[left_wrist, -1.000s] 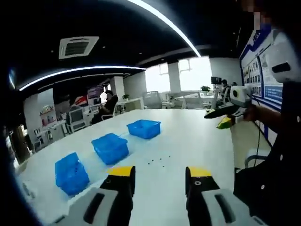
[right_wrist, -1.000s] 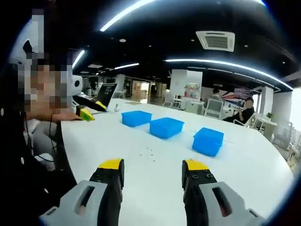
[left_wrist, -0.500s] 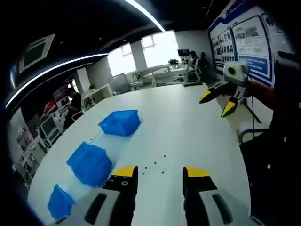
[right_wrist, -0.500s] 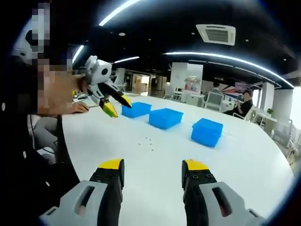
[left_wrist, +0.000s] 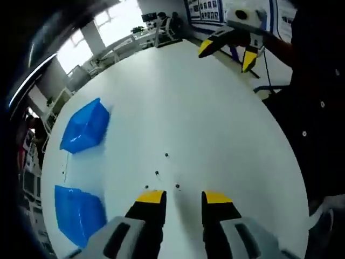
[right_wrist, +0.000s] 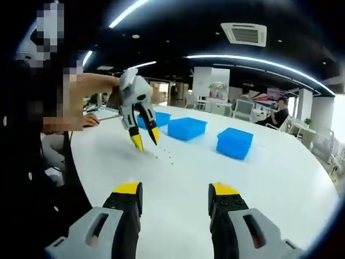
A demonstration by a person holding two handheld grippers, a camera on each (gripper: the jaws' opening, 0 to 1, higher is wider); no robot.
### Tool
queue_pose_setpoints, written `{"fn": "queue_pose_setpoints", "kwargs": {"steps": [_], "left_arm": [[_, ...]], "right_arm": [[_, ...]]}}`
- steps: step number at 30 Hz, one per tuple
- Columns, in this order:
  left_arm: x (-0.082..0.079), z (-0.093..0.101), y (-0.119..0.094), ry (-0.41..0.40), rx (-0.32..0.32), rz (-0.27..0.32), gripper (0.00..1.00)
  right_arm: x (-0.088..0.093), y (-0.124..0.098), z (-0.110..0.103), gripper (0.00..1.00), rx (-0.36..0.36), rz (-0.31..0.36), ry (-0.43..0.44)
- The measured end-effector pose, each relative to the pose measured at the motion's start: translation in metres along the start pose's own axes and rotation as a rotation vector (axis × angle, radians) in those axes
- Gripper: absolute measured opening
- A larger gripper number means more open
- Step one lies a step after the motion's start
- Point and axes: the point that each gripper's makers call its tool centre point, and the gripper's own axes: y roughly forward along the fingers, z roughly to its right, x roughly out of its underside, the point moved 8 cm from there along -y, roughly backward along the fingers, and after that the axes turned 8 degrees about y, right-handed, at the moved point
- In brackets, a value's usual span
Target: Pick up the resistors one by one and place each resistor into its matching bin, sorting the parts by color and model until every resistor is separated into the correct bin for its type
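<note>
Resistors lie loose on table; left gripper has tipped down over them, jaws spread, pick imminent. Right gripper hovers spread, empty. Bins well apart.

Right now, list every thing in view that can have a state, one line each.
left gripper: open, empty, tips pointed down near the resistors.
right gripper: open, empty, held above the table.
resistors: loose on the white table, scattered, none picked up.
blue bins: three in a row, upright on the table; contents cannot be told.
</note>
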Motion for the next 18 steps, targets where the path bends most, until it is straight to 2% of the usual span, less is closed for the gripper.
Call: {"fn": "queue_pose_setpoints", "kwargs": {"steps": [9, 14, 18], "left_arm": [[0.001, -0.019, 0.016, 0.042, 0.106, -0.037, 0.2], [0.001, -0.022, 0.022, 0.062, 0.123, -0.051, 0.17], [0.002, -0.022, 0.025, 0.044, 0.152, -0.052, 0.14]], "right_arm": [[0.006, -0.001, 0.002, 0.5, 0.011, -0.021, 0.014], [0.008, -0.001, 0.003, 0.5, 0.015, -0.022, 0.018], [0.009, 0.0, 0.002, 0.5, 0.012, -0.03, 0.017]]}}
